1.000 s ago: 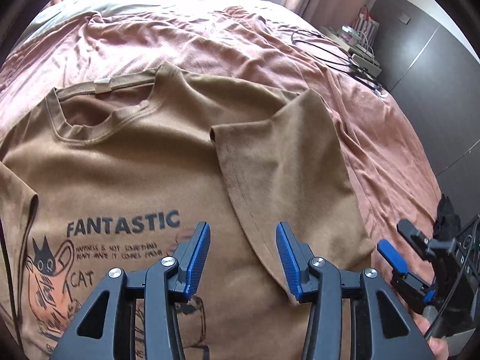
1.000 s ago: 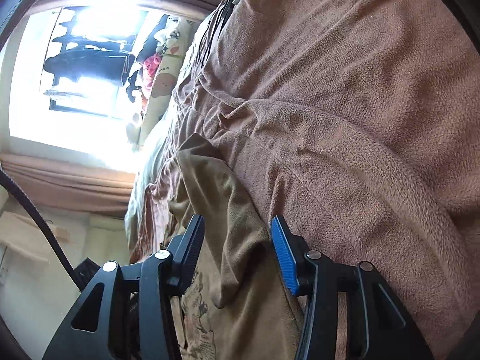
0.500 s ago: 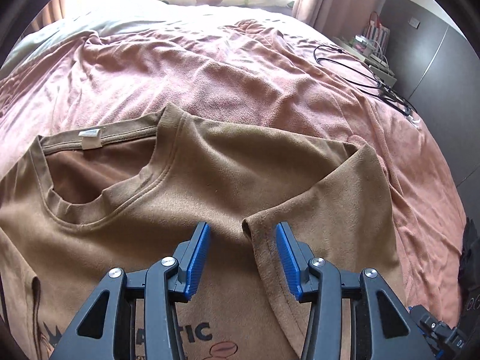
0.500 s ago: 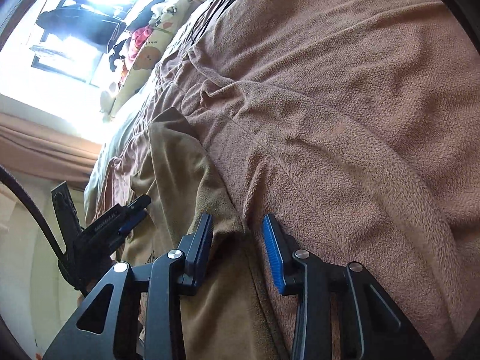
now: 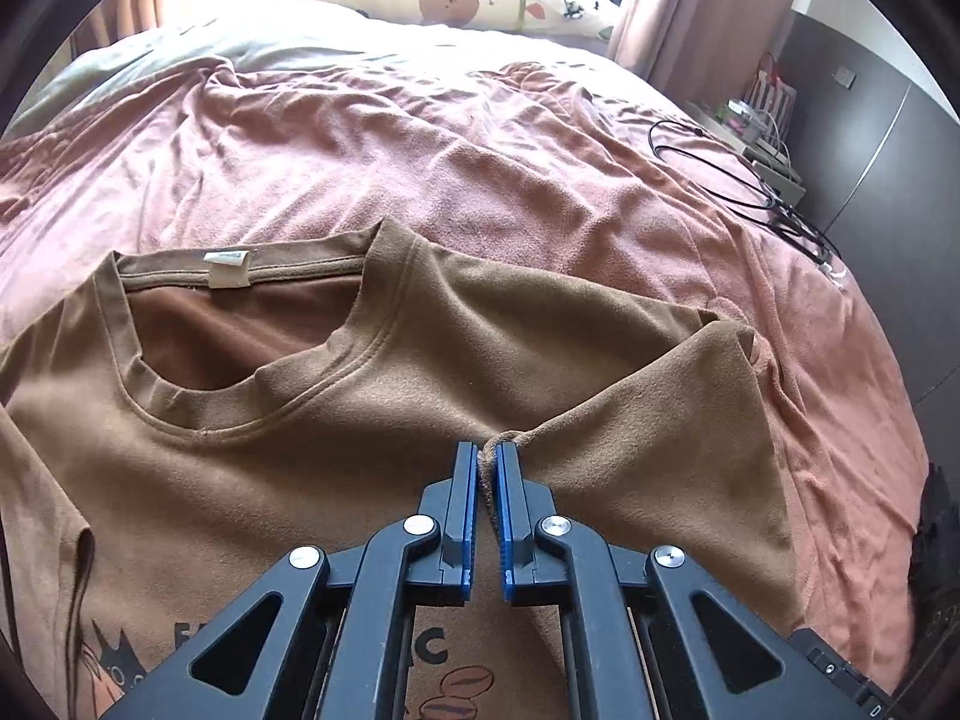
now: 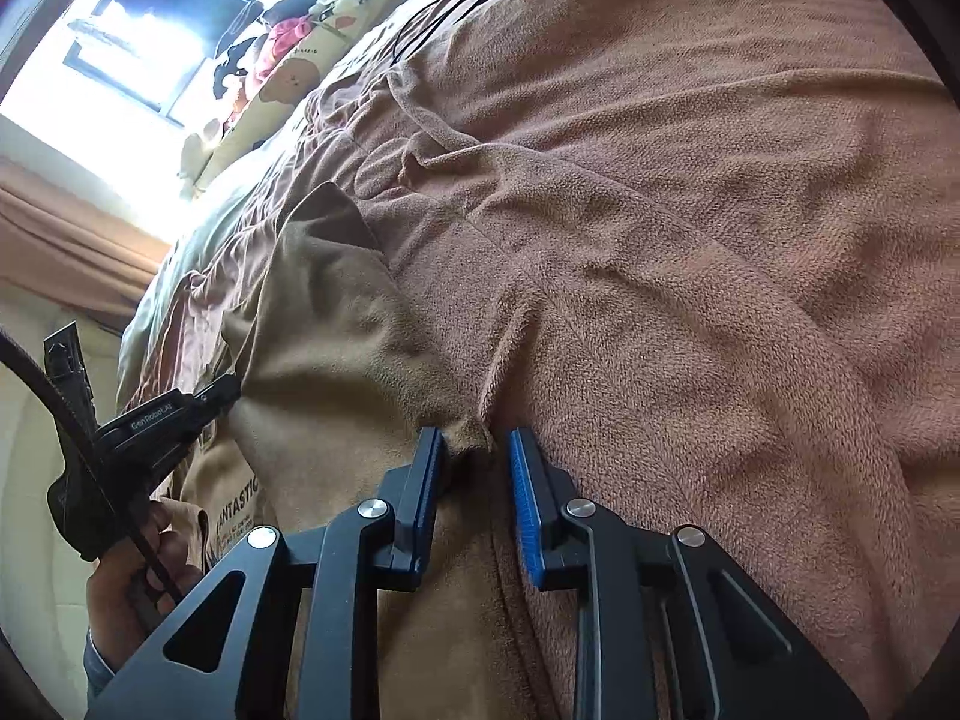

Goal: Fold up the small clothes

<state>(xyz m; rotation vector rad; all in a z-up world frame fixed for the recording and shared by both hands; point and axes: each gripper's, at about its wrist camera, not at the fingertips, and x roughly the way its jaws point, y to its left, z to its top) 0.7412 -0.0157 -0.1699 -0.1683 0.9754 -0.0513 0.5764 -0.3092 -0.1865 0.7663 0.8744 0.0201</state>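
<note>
**Sleeve pinched, side edge next**

My left gripper (image 5: 492, 465) has its jaws closed on the cuff corner of the sleeve (image 5: 672, 420), already folded inward over the chest. My right gripper (image 6: 477, 450) is partly open, straddling a tuft of the shirt's side edge without clamping it. The t-shirt (image 5: 300, 450) lies face up on the blanket (image 5: 480, 150), collar at ten o'clock from the left jaws. I'd close the right fully, then carry both inward together, low and taut, to avoid bunching.
</note>
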